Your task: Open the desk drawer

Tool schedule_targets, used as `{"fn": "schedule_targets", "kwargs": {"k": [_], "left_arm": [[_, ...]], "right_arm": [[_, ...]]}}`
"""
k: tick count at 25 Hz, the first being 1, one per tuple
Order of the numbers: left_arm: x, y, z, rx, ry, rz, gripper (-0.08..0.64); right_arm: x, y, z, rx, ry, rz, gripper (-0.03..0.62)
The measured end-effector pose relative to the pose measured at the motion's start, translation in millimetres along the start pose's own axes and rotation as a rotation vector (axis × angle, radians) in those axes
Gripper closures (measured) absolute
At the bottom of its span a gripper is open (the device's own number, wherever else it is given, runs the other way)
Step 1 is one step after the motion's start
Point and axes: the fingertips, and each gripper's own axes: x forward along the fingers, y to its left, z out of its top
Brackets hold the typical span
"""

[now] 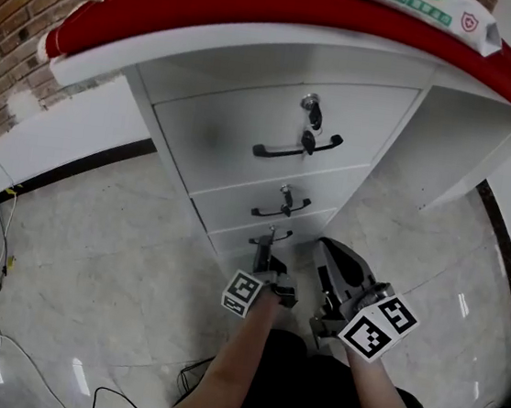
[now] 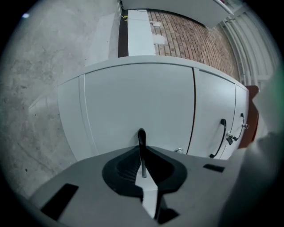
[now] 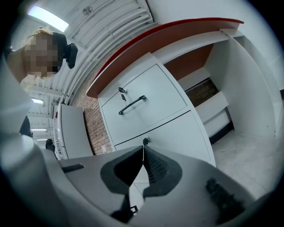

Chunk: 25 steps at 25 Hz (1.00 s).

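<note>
Left hand-held gripper (image 2: 141,151) is clenched on the black handle (image 2: 141,135) of the bottom drawer (image 2: 133,99), and the bar runs right between its jaw tips. The gripper is rolled onto its side, so in the left gripper view the handle looks like it stands upright. The drawer front sits straight ahead of the jaws and, as far as I can tell, flush with the fronts above it, so it's shut.

Right hand-held gripper (image 3: 143,153) is just beside the left one, on its right, down near the floor (image 1: 121,247). Its jaws are pressed together with nothing in them, aimed at the same pedestal but not touching it.

Above the left gripper are the middle drawer (image 1: 237,204) and top drawer (image 1: 228,126), each with a black handle and a key (image 1: 313,113) in the lock. Higher up is the red tabletop (image 1: 216,0), with a pack of wipes (image 1: 419,4) on it.
</note>
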Motion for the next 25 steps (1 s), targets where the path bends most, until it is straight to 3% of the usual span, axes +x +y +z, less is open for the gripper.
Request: {"fn": "schedule_targets", "kwargs": {"k": [6, 12, 16, 21, 25], "left_arm": [[-0.7, -1.6, -3.1, 0.003, 0.047, 0.023, 0.529], [-3.3, -0.6, -1.7, -0.014, 0.025, 0.069, 0.532], [-11.5, -0.9, -6.7, -0.023, 0.022, 0.080, 0.532], [-29.3, -0.1, -14.8, -0.030, 0.023, 0.097, 0.532], [-46.1, 1.0, -22.8, -0.041, 0.037, 0.131, 0.532]], "right_arm": [[-6.6, 11.9, -3.0, -0.005, 0.009, 0.000, 0.578], [-11.1, 6.7, -2.2, 0.105, -0.024, -0.042, 0.578], [-13.8, 7.6, -7.3, 0.025, 0.013, -0.057, 0.578], [-14.7, 9.4, -12.8, 0.021, 0.030, -0.062, 0.578], [-18.7, 8.7, -21.9, -0.037, 0.071, -0.065, 0.578]]}}
